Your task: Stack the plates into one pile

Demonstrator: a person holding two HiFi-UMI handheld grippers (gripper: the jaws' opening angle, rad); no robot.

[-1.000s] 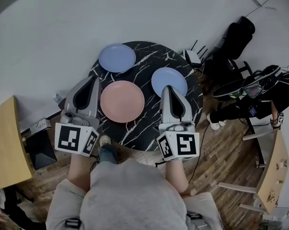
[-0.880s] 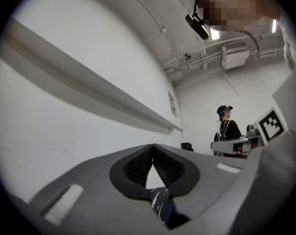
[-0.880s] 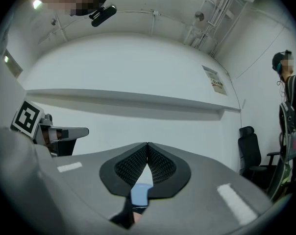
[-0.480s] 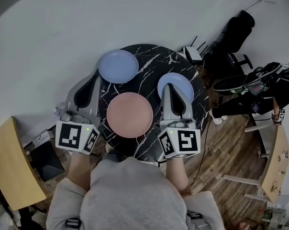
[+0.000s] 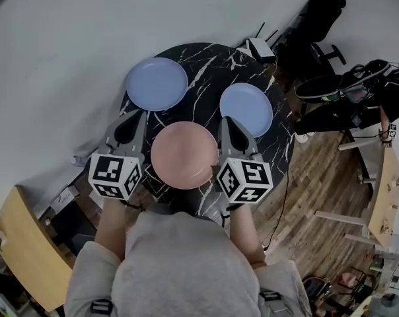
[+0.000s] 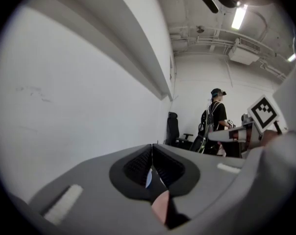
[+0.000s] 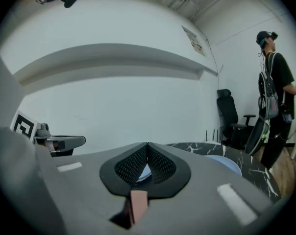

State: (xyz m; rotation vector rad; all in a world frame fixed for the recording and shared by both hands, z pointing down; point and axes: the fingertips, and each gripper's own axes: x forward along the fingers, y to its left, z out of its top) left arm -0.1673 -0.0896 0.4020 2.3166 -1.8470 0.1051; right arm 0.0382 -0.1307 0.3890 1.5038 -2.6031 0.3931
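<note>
In the head view, both forearms reach forward over the near edge of the round black marble table [image 5: 213, 65]. The left gripper [image 5: 139, 115] and the right gripper [image 5: 225, 120] point away from the body, one on either side of the pink plate [image 5: 184, 155]. A large blue plate [image 5: 156, 84] lies at the far left and a small blue plate [image 5: 246, 108] at the right, and all three plates are apart. Each gripper's cube bears black-and-white square markers.

In the left gripper view, the jaws are pressed together with nothing between them.

In the right gripper view, the jaws likewise meet and hold nothing. The print on a wall notice [image 7: 193, 39] is too small to read.
</note>
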